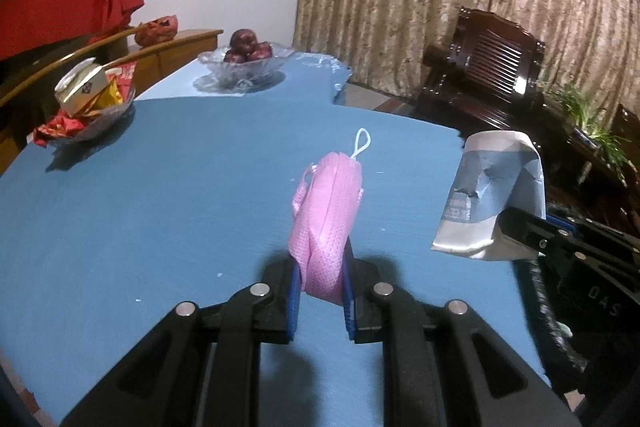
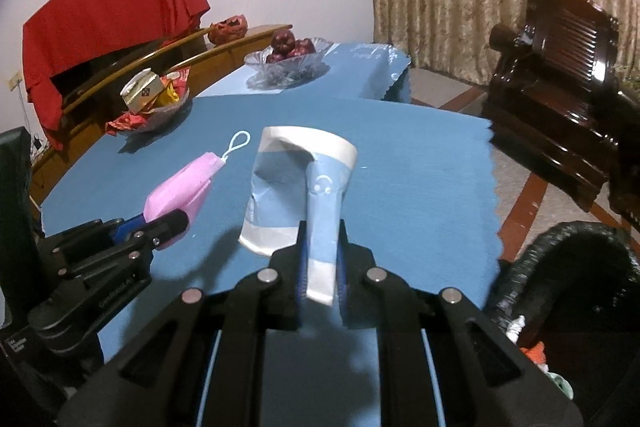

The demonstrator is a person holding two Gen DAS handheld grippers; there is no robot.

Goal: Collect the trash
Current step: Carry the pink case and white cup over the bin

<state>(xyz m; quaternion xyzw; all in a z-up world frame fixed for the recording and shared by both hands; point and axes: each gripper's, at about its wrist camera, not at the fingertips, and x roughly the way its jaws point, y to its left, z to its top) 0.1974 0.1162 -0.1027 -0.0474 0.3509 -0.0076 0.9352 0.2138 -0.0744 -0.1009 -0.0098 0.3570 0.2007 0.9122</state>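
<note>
My left gripper [image 1: 320,279] is shut on a pink face mask [image 1: 326,219] with a white ear loop and holds it above the blue tablecloth [image 1: 140,211]. My right gripper [image 2: 322,263] is shut on a crushed blue and white paper cup [image 2: 296,187], also above the cloth. The cup [image 1: 488,195] shows at the right of the left wrist view, held by the right gripper [image 1: 516,239]. The mask [image 2: 180,195] shows at the left of the right wrist view, in the left gripper [image 2: 168,227].
A black trash bin [image 2: 560,267] with bits inside stands on the floor at the table's right edge. A glass bowl of red apples [image 1: 246,61] and a dish of wrapped snacks [image 1: 90,103] sit at the far side. A dark wooden chair [image 2: 560,79] stands right.
</note>
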